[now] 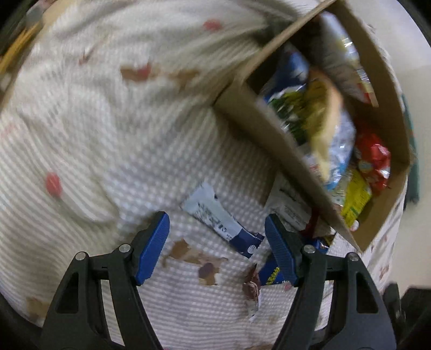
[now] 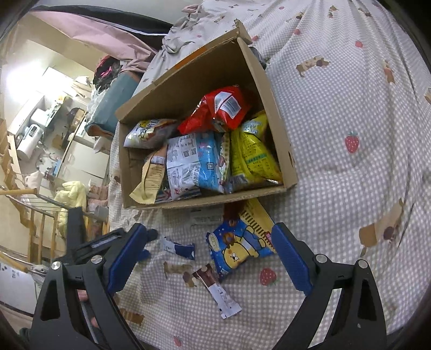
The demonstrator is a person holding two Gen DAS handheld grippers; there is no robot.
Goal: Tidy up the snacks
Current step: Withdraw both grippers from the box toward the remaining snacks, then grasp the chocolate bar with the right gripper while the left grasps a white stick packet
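A cardboard box (image 2: 280,150) on the checked bedsheet holds several snack bags: red (image 2: 218,107), yellow (image 2: 250,153) and light blue (image 2: 194,161). The box also shows in the left wrist view (image 1: 258,118), blurred. In front of it lie a blue bear snack pack (image 2: 237,247), a yellow pack (image 2: 256,215), a small white-and-blue bar (image 2: 179,246) and a brown-and-white bar (image 2: 218,290). My right gripper (image 2: 207,261) is open above these loose snacks. My left gripper (image 1: 216,245) is open over the white-and-blue bar (image 1: 218,218). Both are empty.
The bedsheet (image 2: 350,188) with strawberry and dog prints spreads right of the box. The bed's edge lies at the left of the right wrist view, with a wooden railing (image 2: 35,215) and room clutter beyond it. A rumpled blanket (image 2: 188,24) sits behind the box.
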